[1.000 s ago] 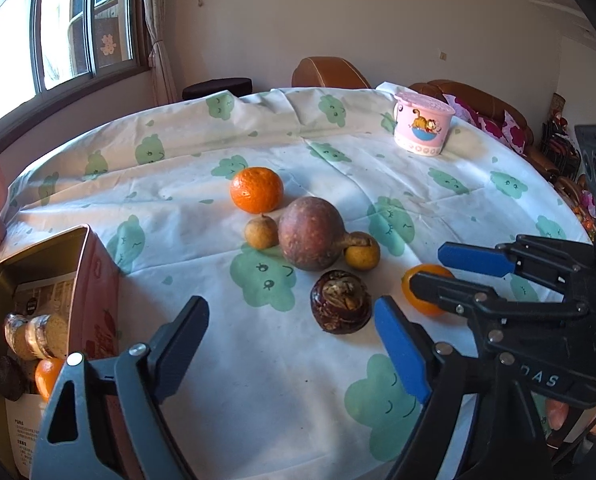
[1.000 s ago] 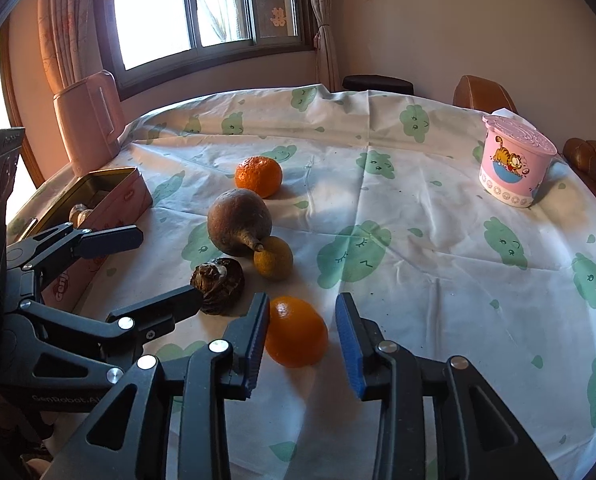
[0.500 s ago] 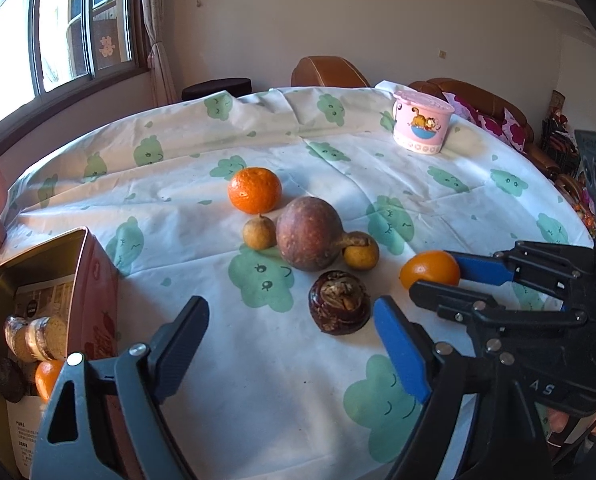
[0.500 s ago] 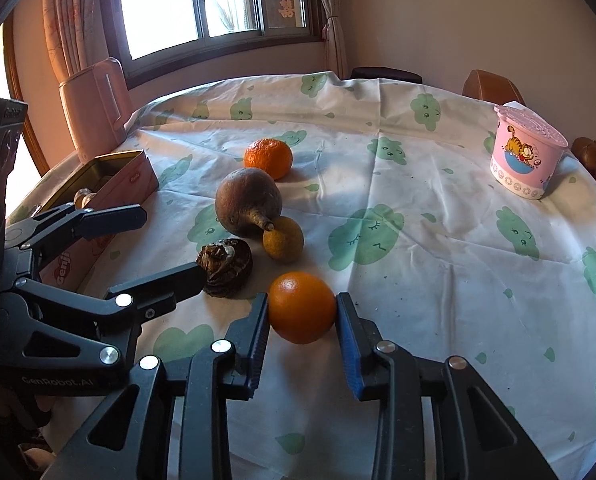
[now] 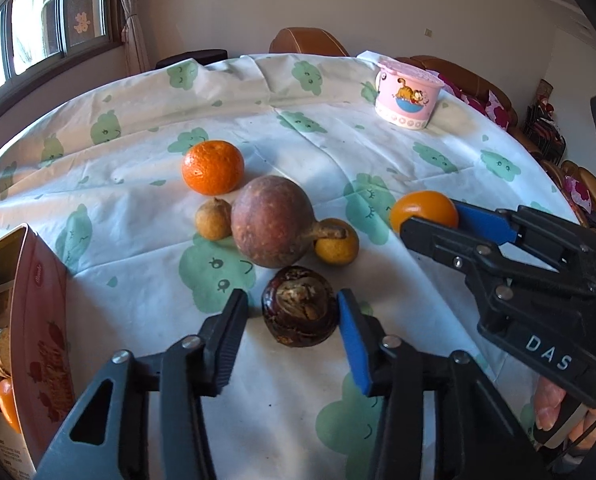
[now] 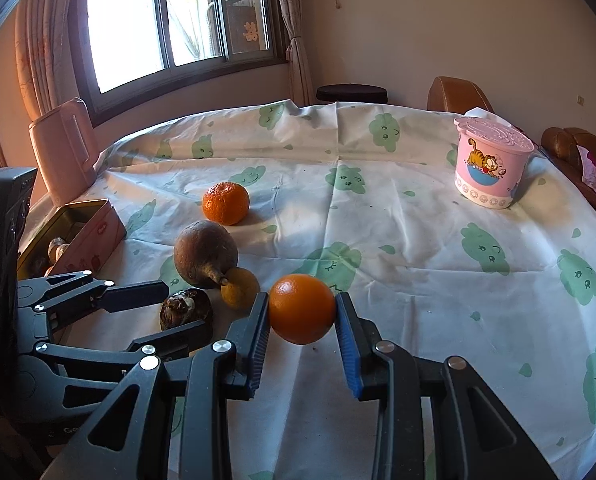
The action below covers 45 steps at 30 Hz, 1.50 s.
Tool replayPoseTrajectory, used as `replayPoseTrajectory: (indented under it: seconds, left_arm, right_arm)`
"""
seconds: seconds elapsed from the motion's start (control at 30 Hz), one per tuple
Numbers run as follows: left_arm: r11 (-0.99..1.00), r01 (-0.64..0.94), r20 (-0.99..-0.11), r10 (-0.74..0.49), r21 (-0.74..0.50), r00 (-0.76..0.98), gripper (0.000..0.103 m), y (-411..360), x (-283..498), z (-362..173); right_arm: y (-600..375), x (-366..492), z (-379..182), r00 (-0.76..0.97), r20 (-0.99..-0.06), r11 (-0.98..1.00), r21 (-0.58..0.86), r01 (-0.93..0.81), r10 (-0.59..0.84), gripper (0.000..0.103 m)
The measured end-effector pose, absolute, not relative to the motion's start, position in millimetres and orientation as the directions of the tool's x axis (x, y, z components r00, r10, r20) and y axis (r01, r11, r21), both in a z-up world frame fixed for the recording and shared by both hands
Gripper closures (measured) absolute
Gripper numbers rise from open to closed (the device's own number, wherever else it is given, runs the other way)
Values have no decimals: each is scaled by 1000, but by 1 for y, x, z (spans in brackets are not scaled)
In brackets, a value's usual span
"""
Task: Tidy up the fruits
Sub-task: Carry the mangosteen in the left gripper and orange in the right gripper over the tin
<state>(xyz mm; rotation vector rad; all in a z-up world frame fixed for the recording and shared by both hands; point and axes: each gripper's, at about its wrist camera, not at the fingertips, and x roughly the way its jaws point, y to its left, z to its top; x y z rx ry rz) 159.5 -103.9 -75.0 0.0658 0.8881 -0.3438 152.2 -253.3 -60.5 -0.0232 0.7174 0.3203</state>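
Observation:
My right gripper is shut on a smooth orange and holds it above the tablecloth; the orange also shows in the left wrist view. My left gripper is open, its jaws on either side of a dark wrinkled fruit, not touching it. Behind that fruit lie a large brown round fruit with a stem, a small yellow fruit, a small tan fruit and a mandarin.
A pink tin box holding snacks and an orange stands at the left edge. A pink cartoon cup stands far right. A pink container is by the window. Chairs ring the round table.
My right gripper closed on the orange and lifted it off the cloth. My left gripper moved forward and narrowed around the dark wrinkled fruit.

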Motion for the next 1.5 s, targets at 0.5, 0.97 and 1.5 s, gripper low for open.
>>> replayPoseTrajectory:
  seconds: [0.5, 0.97, 1.5]
  left_arm:
    - [954, 298, -694, -226, -18, 683, 64, -102, 145, -58]
    - [967, 255, -632, -208, -18, 747, 64, -93, 134, -49]
    - [971, 237, -583, -209, -30, 785, 64, -87, 126, -42]
  right_arm:
    - [-245, 140, -54, 732, -602, 932, 59, -358, 319, 69]
    - [-247, 133, -49, 754, -560, 926, 65, -372, 343, 69]
    - [-247, 122, -43, 785, -509, 923, 49, -382, 352, 69]
